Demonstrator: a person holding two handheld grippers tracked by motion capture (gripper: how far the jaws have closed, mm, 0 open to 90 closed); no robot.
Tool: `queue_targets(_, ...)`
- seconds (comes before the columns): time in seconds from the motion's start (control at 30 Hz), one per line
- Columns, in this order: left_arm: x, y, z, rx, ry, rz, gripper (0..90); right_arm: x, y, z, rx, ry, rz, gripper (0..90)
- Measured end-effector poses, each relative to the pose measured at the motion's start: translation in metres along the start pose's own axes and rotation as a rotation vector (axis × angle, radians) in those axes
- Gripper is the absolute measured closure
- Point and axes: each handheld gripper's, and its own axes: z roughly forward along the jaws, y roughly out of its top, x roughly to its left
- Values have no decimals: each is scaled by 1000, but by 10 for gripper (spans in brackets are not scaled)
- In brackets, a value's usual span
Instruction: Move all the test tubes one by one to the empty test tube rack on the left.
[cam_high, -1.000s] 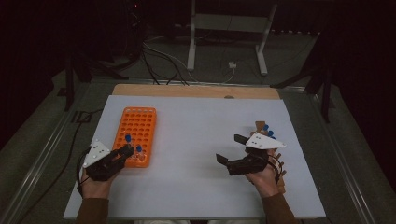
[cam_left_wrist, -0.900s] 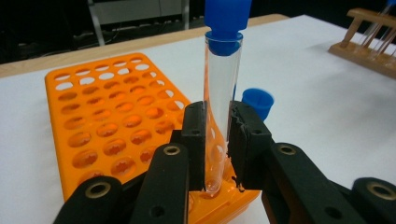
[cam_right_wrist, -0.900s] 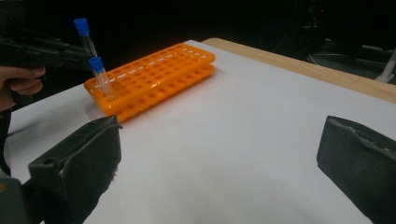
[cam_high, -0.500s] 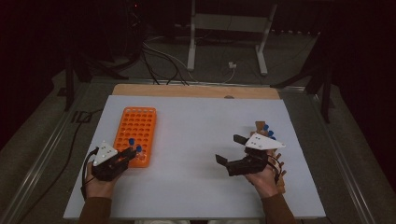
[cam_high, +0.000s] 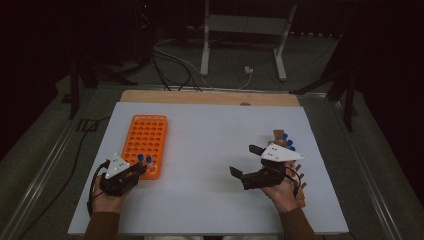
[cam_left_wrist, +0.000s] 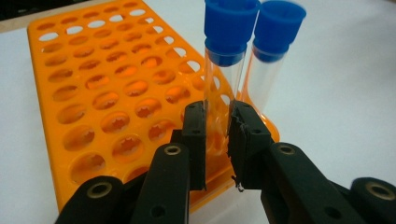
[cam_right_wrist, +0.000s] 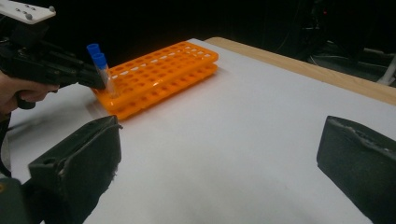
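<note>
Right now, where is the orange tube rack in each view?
High view: orange rack left of centre on the white mat.
Left gripper view: rack spans the left and centre.
Right gripper view: rack upper left.
Shared landmark: two blue-capped tubes at its near corner.

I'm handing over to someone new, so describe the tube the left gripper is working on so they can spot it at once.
Find the orange rack on the left of the white table; two clear blue-capped tubes stand at its near right corner. The one meant is the tube between the left gripper's jaws. Its neighbour stands just beyond it, outside the jaws.
</note>
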Motion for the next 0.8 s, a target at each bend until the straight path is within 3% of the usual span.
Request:
queue_targets(0.6, 1, -2, 1, 6, -20, -22, 766, 0, -1, 2, 4, 3, -1, 1)
queue_targets(0.8, 1, -2, -2, -15, -24, -26, 677, 1, -1, 2, 6, 3, 0, 1)
